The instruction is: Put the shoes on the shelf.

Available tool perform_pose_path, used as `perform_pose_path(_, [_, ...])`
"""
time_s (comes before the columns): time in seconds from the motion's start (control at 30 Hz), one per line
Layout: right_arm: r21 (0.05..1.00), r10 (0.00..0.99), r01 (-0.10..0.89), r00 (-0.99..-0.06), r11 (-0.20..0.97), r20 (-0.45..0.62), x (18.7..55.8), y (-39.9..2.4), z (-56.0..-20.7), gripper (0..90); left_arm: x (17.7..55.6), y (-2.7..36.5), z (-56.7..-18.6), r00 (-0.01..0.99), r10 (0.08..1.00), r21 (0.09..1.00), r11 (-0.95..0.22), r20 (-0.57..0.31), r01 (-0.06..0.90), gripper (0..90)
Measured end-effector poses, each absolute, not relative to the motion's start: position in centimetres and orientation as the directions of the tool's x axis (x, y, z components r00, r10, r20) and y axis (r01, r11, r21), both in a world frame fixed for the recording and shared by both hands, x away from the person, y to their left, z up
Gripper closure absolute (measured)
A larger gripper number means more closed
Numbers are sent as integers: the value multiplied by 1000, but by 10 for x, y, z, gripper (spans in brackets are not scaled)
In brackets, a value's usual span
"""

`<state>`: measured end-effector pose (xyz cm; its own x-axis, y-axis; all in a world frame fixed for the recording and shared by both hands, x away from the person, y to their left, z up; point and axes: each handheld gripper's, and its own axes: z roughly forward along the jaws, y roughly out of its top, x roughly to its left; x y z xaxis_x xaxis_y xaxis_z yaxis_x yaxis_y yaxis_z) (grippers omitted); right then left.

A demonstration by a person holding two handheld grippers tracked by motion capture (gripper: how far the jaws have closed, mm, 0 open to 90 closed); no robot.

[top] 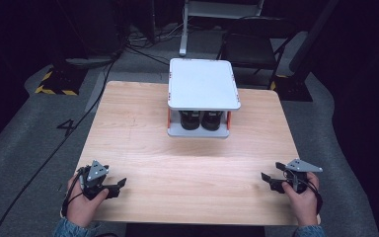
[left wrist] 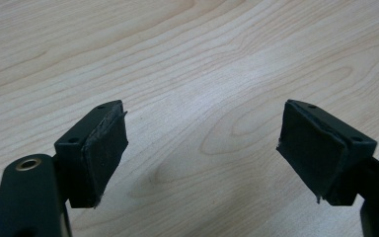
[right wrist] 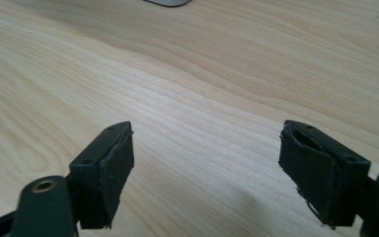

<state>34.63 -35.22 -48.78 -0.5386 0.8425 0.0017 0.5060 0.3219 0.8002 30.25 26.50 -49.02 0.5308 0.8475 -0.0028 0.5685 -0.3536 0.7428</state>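
Both pairs of black jaws stood spread wide with nothing between them. In the left gripper view, the left gripper [left wrist: 200, 148] showed two padded jaws angled apart, the pale wood grain of the table [left wrist: 187, 59] plain in the gap. In the right gripper view, the right gripper [right wrist: 205, 170] looked the same: jaws well apart, bare wood between them, and the frayed edge of one pad [right wrist: 308, 177] visible on the right-hand jaw. A sliver of a pale grey base [right wrist: 168, 2] showed at the top edge of that view, far beyond the jaws.

From the high view, the left gripper [top: 114, 186] sat low over the near left corner of the table, held in the person's left hand [top: 81, 202], its jaws pointing toward the table's middle. The right gripper [top: 272, 178] was near the right front corner in the right hand [top: 303, 197], its jaws pointing inward toward the left. Each carried a grey three-cornered plate on top. The two grippers were well apart from each other.

The things nearest to them were a small white two-level shelf [top: 204, 83] standing at the far middle of the table [top: 177, 163], and a pair of dark shoes [top: 201, 120] side by side on its lower level, under the top board. The shelf was well apart from both grippers, with bare wood between.
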Motion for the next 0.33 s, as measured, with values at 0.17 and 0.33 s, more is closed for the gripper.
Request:
perform_pose_path(0.17, [776,859,531,-512,340,-26,351,-352,-496,159,301,267,-491,532,847,743,-357,1,567,189])
perform_pose_path(0.33, [730,878,598,-478,331,-7,356,-348,-505,116,298,268,-492,530,848,749,-345,-10,565,187])
